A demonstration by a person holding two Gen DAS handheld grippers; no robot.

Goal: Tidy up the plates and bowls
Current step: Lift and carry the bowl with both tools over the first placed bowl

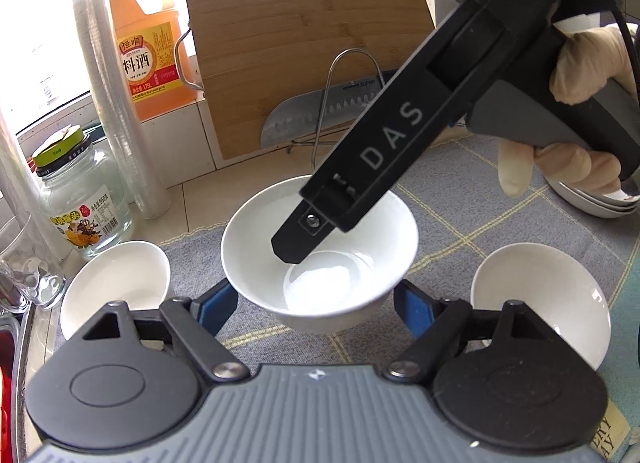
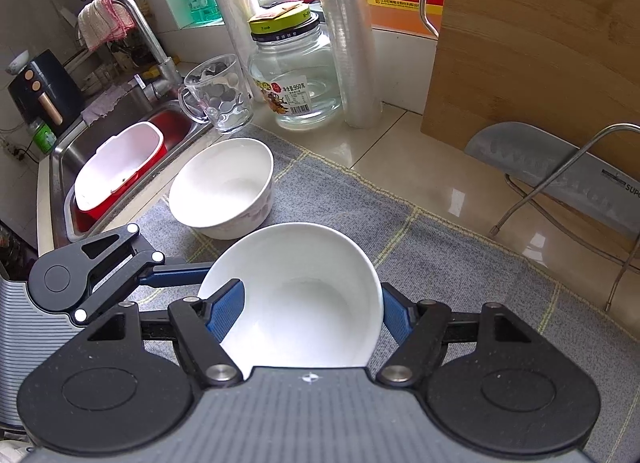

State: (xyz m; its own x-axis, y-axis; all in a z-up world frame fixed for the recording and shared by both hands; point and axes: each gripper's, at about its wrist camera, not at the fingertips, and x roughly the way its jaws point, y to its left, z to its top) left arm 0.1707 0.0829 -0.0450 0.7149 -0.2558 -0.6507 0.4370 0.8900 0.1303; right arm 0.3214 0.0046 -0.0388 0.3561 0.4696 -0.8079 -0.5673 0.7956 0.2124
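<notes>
A plain white bowl (image 1: 320,263) (image 2: 304,295) hangs just above the grey checked mat (image 1: 460,207). My left gripper (image 1: 314,299) is shut on its lower body, one blue finger on each side. My right gripper (image 2: 310,311) comes in from the upper right and is shut on the same bowl, with one finger (image 1: 296,239) inside and the other finger (image 2: 394,319) on the outer wall. A second white bowl (image 1: 116,283) (image 2: 228,187) sits to the left on the mat and a third bowl (image 1: 548,303) to the right. Stacked white plates (image 1: 592,203) lie behind the gloved hand (image 1: 584,59).
A bamboo cutting board (image 1: 304,43) leans at the back with a cleaver (image 1: 304,115) in a wire rack (image 2: 560,191). A glass jar (image 2: 296,75), glass mug (image 2: 220,95), cup stack (image 1: 120,103) and cooking-wine bottle (image 1: 148,47) stand at the left. The sink (image 2: 120,135) holds a red-and-white basin.
</notes>
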